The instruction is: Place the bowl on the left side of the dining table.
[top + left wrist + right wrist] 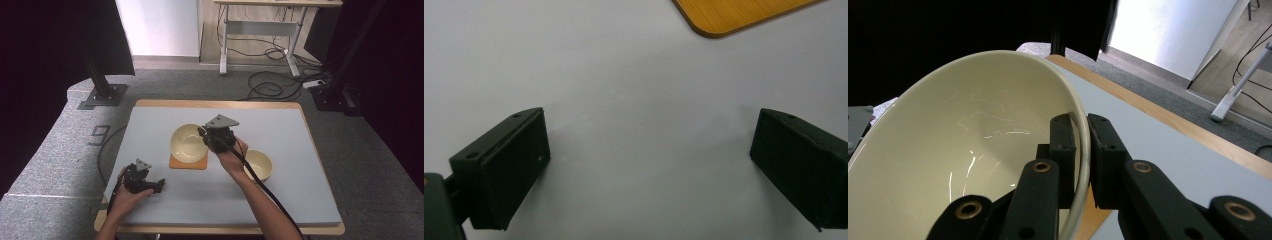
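Bowl [187, 142]: cream, glossy and round, just left of the centre of the high view; it sits over an orange mat [188, 163] on the grey surface [280, 195]. In the right gripper view the bowl [963, 150] is tilted, its hollow facing the lower left of the frame, with streaks of light on the glaze.
Right claw [204, 136]: clamped on the bowl's right rim; in the right gripper view the right claw [1082, 145] has one jaw inside the wall and one outside, with the thin rim pinched between them.
Right hand [231, 155]: behind the claw, forearm coming in from the bottom edge, black cable trailing along it.
Left claw [159, 185]: in the lower left of the high view, low over the surface and well apart from the bowl; in the left gripper view the left claw [649, 165] has its jaws wide, with bare grey surface between them.
Mat in left gripper view: an orange rounded corner [734, 15] at the top right of the frame.
Second bowl [260, 165]: same cream colour, right of centre, just beside the right hand and partly hidden by the wrist.
Surroundings: grey carpet [60, 145] around the surface, a white desk frame [260, 30] and loose cables [270, 85] at the top of the high view, black stands at both sides.
Obstruction: the second bowl lies close under the right forearm.
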`<state>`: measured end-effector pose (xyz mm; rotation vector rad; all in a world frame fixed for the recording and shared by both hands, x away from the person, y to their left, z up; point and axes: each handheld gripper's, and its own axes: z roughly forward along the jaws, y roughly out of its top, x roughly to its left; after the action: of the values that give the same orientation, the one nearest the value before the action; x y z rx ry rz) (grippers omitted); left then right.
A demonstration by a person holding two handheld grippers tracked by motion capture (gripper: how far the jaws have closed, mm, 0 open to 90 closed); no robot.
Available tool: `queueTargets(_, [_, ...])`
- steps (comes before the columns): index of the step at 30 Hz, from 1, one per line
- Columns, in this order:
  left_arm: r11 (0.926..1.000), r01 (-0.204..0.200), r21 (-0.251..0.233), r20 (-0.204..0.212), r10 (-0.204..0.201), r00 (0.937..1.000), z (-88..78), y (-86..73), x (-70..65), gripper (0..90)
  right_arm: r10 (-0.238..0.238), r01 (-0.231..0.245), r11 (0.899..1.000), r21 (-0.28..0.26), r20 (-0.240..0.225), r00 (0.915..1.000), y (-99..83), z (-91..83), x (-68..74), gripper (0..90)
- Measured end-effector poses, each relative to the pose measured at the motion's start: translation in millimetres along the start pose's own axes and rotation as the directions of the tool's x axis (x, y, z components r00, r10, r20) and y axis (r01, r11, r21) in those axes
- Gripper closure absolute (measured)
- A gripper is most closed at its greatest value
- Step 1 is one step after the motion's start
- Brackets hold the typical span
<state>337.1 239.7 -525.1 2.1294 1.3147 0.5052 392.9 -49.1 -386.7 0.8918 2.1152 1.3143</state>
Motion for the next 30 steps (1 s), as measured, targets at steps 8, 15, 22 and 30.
queueTargets(8, [1.0, 0.004, -0.001, 0.001, -0.004, 1.0, 0.2, 0.0, 0.0, 2.6, 0.003, -0.002, 1.0, 0.022, -0.005, 1.0, -4.0, 12.1, 0.6, 81.9])
queueTargets(15, [1.0, 0.004, -0.001, 0.0, -0.004, 1.0, 0.2, 0.0, 0.0, 2.6, 0.014, -0.014, 0.999, 0.04, -0.003, 0.9999, -8.2, 21.6, -0.9, 81.8])
queueTargets(22, [1.0, 0.003, -0.001, -0.001, -0.003, 1.0, 0.3, 0.0, -0.1, 2.6, 0.02, -0.02, 0.998, 0.059, 0.002, 0.9998, -12.8, 29.8, -1.9, 81.9])
queueTargets(30, [1.0, 0.001, 0.001, 0.0, -0.001, 1.0, 0.1, 0.1, 0.0, 2.6, 0.033, -0.034, 0.996, 0.082, 0.012, 0.9994, -20.3, 39.6, -3.6, 81.8])
